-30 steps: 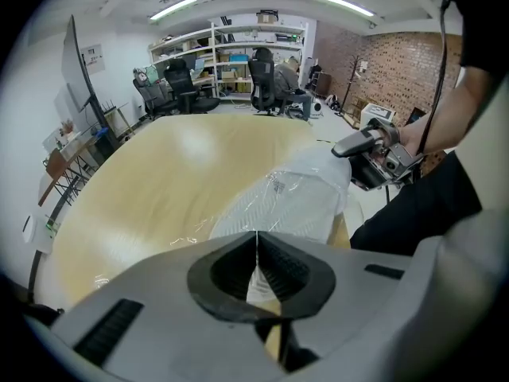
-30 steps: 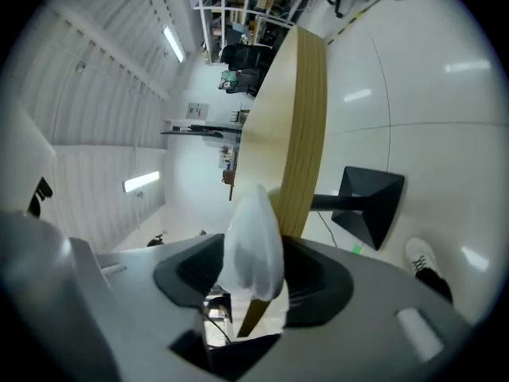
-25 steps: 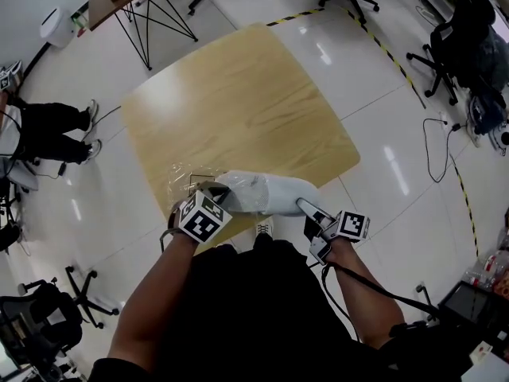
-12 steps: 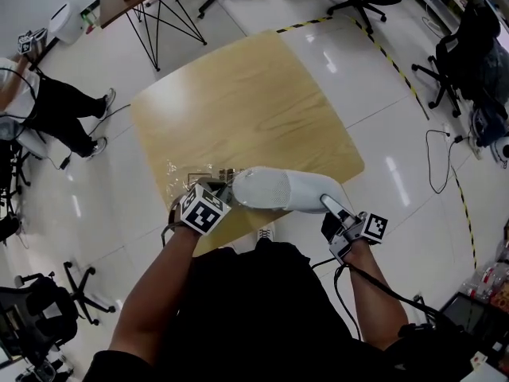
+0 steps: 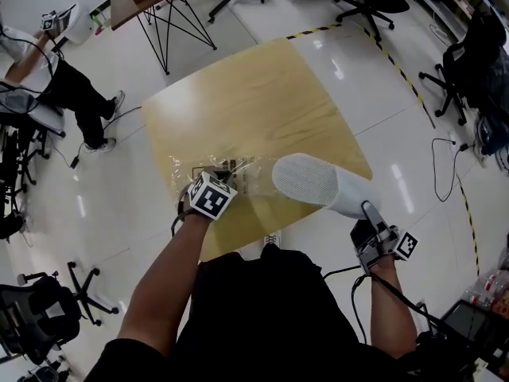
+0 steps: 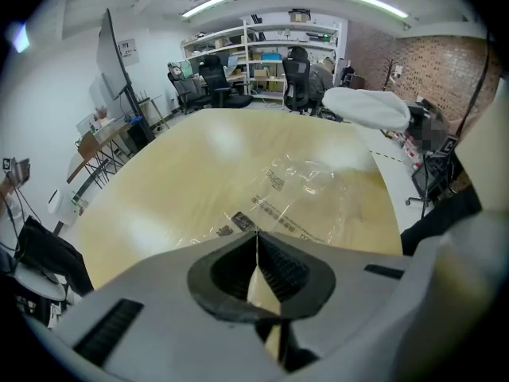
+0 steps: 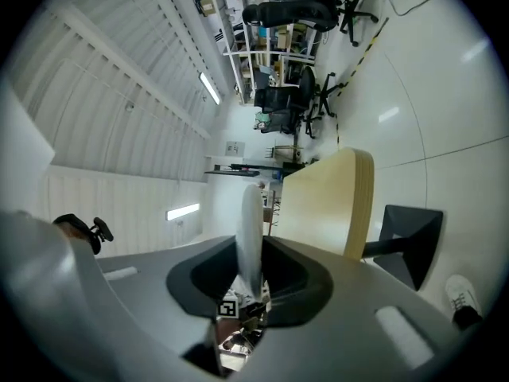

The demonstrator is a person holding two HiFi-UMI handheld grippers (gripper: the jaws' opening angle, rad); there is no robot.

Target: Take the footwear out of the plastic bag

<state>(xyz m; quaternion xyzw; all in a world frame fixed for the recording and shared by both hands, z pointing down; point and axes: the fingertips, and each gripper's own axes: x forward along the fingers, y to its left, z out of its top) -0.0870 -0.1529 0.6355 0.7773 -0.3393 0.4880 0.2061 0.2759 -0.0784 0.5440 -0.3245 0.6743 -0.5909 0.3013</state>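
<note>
Clear plastic bag (image 6: 310, 189) empty, flat on worktop (image 5: 238, 102), edge pinched by left gripper (image 6: 256, 239) jaws, white slipper (image 5: 314, 180) outside it, lengthwise level, far end toward bag, near end clamped in just-tightened right gripper (image 7: 251, 270) jaws

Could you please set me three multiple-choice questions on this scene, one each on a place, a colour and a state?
1. Where is the shoe?
A. in the air, outside the bag
B. inside the bag
C. on the floor

2. What colour is the shoe?
A. black
B. white
C. red

3. The left claw is:
A. open
B. shut on the shoe
C. shut on the bag

Answers:
1 A: the right claw holds it up by the table's edge.
2 B: it shows white all over.
3 C: its jaws pinch the bag's edge on the table.
</note>
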